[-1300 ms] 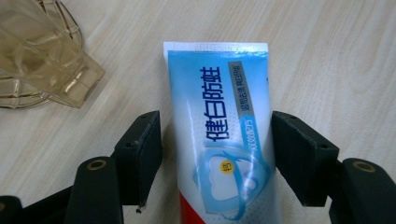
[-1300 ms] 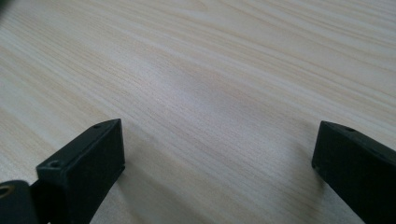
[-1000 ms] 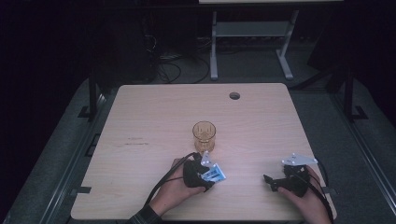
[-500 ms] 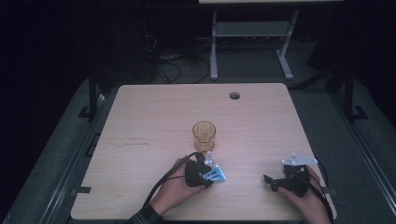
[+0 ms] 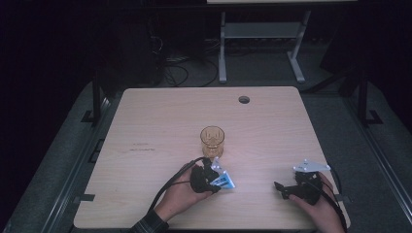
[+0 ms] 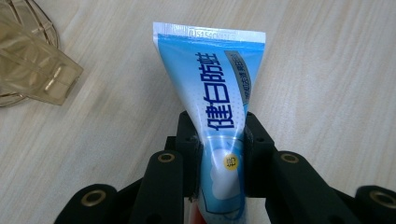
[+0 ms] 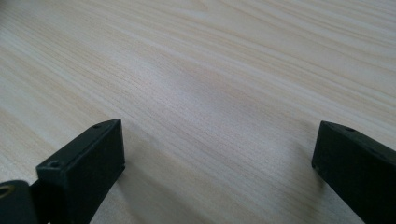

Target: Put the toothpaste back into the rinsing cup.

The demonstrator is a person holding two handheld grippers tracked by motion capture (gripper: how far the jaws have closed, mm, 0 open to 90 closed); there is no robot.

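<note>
- Gripping a blue-and-white toothpaste tube [image 6: 217, 116], the left gripper [image 6: 219, 140] has its two black jaws pressed against the tube's sides; the jaws have just been closing, with the tube between them.
- In the left gripper view the tube runs away from the jaws, its flat crimped end farthest off and blue characters printed along its length.
- In the high view the same tube [image 5: 222, 180] lies low over the table [image 5: 160, 116] near its front edge, sticking out to the right of the left gripper [image 5: 210, 180], which the person's left hand [image 5: 180, 196] holds.
- An amber glass cup [image 5: 212, 140] stands upright just behind that gripper, apart from the tube; its faceted wall [image 6: 28, 60] shows at the top left of the left gripper view.
- The right gripper [image 5: 282, 188] sits in the right hand [image 5: 323, 213] near the table's front right corner, well apart from the tube.
- Its jaws stand wide apart over bare wood [image 7: 210, 93], with nothing between them.
</note>
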